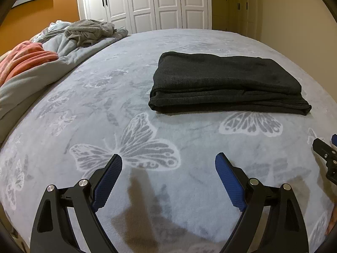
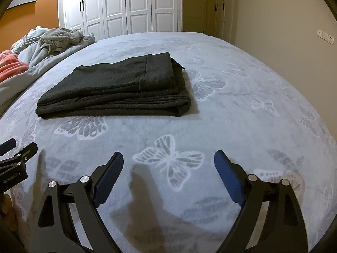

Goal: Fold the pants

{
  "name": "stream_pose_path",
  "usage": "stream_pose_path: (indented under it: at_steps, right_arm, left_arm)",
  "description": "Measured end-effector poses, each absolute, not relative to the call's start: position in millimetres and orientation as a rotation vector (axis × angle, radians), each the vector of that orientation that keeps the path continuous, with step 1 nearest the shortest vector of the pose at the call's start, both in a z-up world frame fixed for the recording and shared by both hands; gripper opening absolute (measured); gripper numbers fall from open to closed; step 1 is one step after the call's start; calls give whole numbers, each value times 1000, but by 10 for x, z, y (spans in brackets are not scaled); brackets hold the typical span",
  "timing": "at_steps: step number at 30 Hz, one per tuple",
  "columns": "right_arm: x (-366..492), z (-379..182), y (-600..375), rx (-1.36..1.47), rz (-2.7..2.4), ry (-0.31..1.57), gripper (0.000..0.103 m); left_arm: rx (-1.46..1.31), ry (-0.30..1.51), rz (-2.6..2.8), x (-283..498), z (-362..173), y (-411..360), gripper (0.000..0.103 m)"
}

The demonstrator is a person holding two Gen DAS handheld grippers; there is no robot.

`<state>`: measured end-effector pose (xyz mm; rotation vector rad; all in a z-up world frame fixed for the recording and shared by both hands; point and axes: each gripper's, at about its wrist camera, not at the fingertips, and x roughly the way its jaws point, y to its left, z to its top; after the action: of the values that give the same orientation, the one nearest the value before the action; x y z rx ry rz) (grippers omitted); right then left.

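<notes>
Lying folded in a compact stack mid-bed, the dark pants appear finished, hence left tool and right tool hover near, wide and empty.

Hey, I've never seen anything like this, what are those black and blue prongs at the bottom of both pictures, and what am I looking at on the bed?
Those prongs are two-finger tools a person holds, one per hand, each carrying its own camera looking forward along the fingers. One picture comes from the left hand-held gripper, the other from the right hand-held gripper. Both stand open and hold nothing. On the butterfly-print blanket lie dark pants, already folded into a neat stack. A heap of crumpled bedding sits at the far left, and white wardrobe doors stand behind.
</notes>
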<state>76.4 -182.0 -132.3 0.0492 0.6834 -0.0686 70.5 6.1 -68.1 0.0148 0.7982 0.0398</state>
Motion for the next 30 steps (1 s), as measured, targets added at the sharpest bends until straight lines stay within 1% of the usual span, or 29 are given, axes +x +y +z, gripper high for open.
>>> stream_pose_path:
  at_steps: [12,30]
  right_arm:
    - [765,-1322,-1824,48,-69,683,86]
    - [771,-1325,-1838,48,-68,681,86]
  left_arm:
    - [42,753,62,648,-650,31,88]
    - [48,737,58,630,-621,11,88]
